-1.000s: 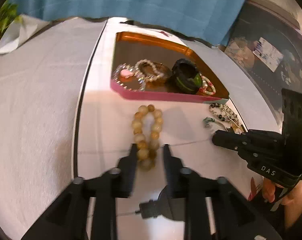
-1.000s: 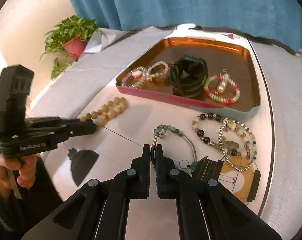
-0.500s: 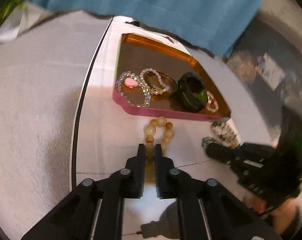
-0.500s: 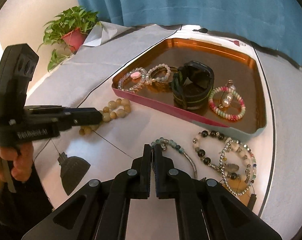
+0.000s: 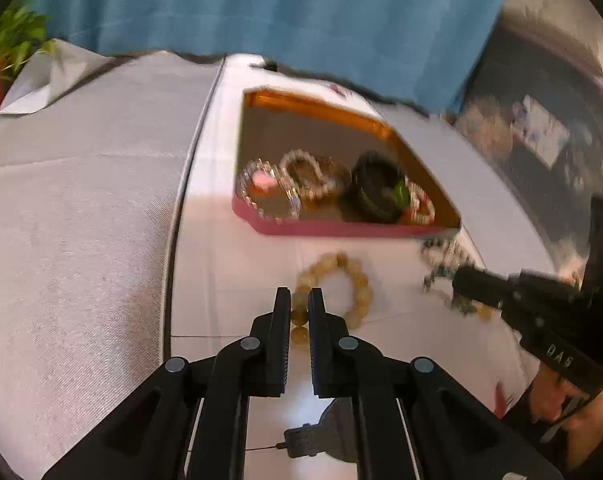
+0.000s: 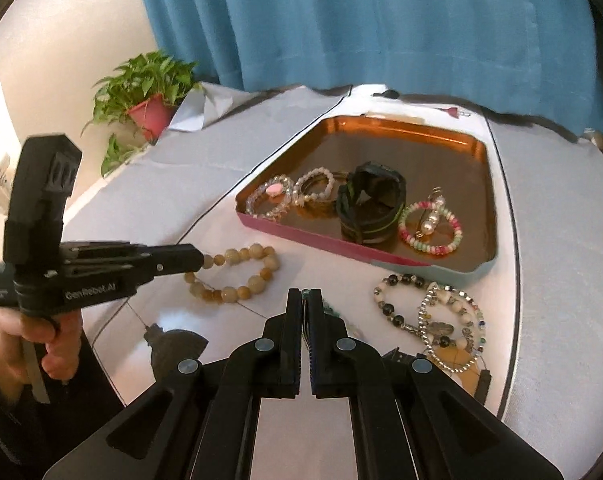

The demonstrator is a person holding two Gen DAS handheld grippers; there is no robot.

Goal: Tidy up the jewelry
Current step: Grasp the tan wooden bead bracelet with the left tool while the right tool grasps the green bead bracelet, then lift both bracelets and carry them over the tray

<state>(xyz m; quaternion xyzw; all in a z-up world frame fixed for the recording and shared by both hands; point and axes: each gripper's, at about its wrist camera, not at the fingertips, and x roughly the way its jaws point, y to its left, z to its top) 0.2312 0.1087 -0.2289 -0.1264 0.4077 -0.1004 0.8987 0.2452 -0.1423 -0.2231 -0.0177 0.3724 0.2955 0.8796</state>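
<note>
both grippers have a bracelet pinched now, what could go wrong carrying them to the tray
1. The left gripper pinches the amber bead bracelet by a single edge; the hanging loop may slip out or swing.
2. The right gripper holds only a thin green-beaded strand, which may snag the bracelets on the table beside it.
3. The tray already holds jewelry along its near side, so dropped pieces may tangle.

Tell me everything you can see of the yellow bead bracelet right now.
The yellow bead bracelet is a loop of round, translucent amber and cream beads, stone-like. It sits outside the tray, near its pink front wall, on the white tabletop. The left gripper is shut on its near-end beads; the far part seems to rest on the table.
</note>
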